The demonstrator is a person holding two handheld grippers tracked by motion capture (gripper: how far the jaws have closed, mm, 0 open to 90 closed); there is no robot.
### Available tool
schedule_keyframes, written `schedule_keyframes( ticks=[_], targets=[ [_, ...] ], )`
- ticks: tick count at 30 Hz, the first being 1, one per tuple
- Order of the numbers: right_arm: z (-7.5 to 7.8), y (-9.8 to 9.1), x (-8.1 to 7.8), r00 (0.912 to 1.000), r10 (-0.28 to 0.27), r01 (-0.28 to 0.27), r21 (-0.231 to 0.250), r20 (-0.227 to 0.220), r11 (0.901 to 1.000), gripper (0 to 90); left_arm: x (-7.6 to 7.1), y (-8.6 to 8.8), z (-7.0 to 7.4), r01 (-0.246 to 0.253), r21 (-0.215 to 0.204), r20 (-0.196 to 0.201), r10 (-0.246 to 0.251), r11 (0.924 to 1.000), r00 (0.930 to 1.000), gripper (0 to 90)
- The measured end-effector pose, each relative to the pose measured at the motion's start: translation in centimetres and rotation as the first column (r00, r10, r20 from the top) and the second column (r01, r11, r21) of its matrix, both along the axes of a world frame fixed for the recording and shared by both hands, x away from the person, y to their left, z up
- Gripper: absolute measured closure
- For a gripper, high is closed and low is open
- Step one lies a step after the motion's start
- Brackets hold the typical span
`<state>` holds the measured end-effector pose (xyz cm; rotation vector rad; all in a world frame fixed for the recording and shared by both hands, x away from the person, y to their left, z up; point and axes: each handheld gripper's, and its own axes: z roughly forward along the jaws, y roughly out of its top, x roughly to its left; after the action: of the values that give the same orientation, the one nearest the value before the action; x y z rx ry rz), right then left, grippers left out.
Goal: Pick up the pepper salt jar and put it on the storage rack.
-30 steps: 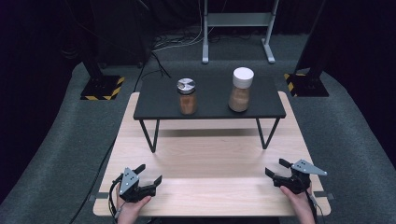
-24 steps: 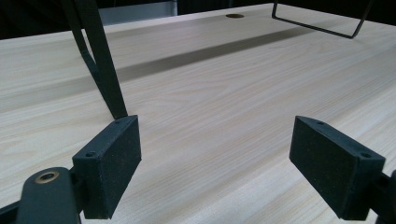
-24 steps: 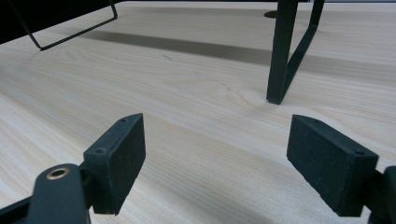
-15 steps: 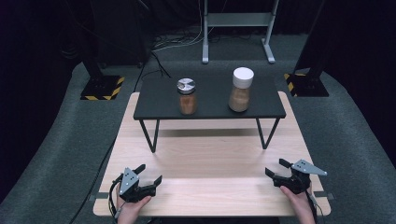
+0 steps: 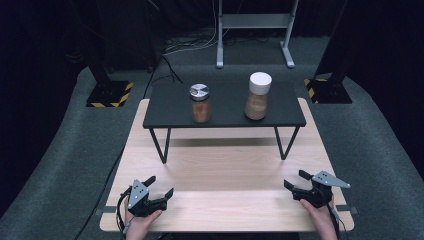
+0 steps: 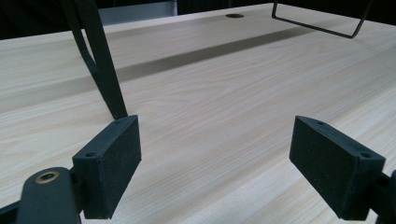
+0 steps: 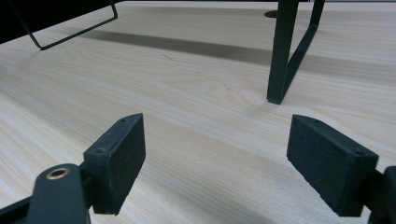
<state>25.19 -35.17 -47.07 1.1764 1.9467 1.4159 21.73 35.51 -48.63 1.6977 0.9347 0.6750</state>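
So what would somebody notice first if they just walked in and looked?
Probably the two jars of brown powder on the small black raised table: a shorter silver-lidded jar left, a taller white-lidded jar right. Next, the left gripper and right gripper, both open near the wooden table's front edge.

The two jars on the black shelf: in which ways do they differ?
The left jar has a shiny metal lid; the right jar has a white lid. The right jar stands taller and looks wider than the left jar. Both stand upright on the black shelf, apart, holding brown contents.
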Motion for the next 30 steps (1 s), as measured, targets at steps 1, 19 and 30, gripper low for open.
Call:
schedule_keyframes(
  ticks=[1, 19, 30],
  targets=[
    [0.01, 0.00, 0.00, 1.0000, 0.000, 0.000, 0.000, 0.000, 1.0000, 17.9, 0.00, 0.00, 0.00, 0.000, 0.000, 0.000, 0.000, 1.0000, 1.0000, 16.4],
    [0.01, 0.01, 0.01, 1.0000, 0.001, -0.001, -0.001, -0.001, 1.0000, 17.7, -0.02, -0.02, 0.00, -0.001, 0.000, 0.001, 0.001, 1.0000, 1.0000, 16.4],
    [0.00, 0.00, 0.01, 1.0000, 0.001, -0.001, 0.000, -0.001, 1.0000, 16.7, -0.02, -0.02, -0.01, -0.001, 0.000, 0.001, 0.001, 1.0000, 1.0000, 16.4]
  ],
)
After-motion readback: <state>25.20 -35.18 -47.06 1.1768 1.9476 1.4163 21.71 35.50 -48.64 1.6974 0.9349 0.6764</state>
